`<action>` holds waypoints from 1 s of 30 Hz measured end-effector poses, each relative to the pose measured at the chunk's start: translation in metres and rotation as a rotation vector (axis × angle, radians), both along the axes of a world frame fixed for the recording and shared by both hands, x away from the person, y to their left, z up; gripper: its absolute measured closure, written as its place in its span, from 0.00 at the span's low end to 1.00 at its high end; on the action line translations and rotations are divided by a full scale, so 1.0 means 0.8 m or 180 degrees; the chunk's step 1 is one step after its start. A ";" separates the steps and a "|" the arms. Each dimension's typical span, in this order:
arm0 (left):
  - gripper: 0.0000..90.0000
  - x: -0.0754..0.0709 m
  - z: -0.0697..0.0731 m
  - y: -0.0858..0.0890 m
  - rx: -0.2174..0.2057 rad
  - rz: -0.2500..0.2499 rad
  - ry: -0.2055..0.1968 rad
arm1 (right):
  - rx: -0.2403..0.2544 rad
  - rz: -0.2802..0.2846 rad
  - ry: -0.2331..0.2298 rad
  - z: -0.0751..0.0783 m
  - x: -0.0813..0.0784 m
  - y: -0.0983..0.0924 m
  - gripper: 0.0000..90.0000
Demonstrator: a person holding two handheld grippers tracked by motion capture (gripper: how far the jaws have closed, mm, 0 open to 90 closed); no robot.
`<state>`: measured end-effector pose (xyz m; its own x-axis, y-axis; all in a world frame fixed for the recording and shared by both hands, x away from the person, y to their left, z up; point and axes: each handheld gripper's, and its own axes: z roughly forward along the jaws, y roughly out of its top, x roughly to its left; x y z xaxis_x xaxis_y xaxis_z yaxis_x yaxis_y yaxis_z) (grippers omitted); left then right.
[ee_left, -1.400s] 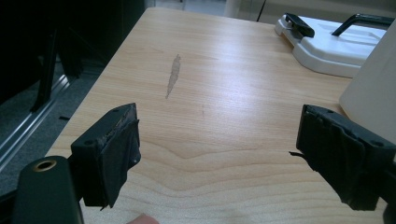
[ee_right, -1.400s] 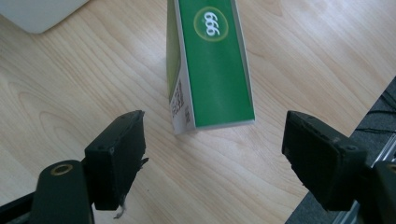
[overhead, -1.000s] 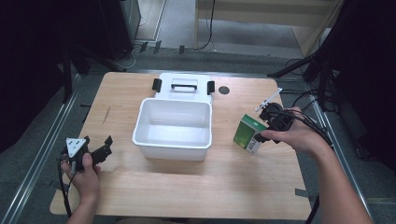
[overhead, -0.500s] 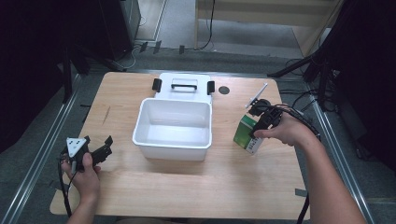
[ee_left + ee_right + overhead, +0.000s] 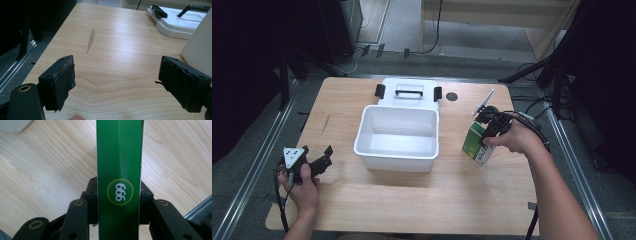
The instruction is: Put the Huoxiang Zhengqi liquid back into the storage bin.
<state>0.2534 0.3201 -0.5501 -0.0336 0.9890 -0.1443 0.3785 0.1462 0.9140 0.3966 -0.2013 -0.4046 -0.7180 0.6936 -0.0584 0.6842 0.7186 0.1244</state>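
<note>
Clamping green box (image 5: 119,170), right gripper (image 5: 490,126) jaws hide its sides; left gripper (image 5: 125,82) gapes empty.

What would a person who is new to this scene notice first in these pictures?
First, the white bin standing open at the middle of the wooden table, with its lid lying flat just behind it. Next, the green box marked 999, clamped between the right tongs to the right of the bin. The left tongs are open over bare wood near the table's front left corner.
</note>
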 end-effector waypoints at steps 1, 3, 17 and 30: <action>0.16 0.000 0.000 0.000 -0.0003 0.0001 -0.0003 | -0.0005 0.0021 -0.0015 0.000 0.000 0.000 0.71; 0.16 0.000 0.000 0.000 -0.0006 0.0004 -0.0004 | -0.0047 0.0055 -0.0048 0.001 -0.001 -0.001 0.71; 0.17 0.000 0.000 0.000 0.0007 0.0001 -0.0006 | -0.0038 0.0127 -0.0089 0.014 -0.005 -0.008 0.71; 0.17 0.000 0.000 0.000 -0.0002 -0.0009 0.0007 | -0.0062 0.0259 -0.0158 0.032 -0.010 -0.003 0.71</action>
<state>0.2536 0.3203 -0.5501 -0.0310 0.9890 -0.1450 0.3809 0.1458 0.9131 0.3889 -0.2036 -0.3790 -0.7677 0.6316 -0.1083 0.6169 0.7741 0.1421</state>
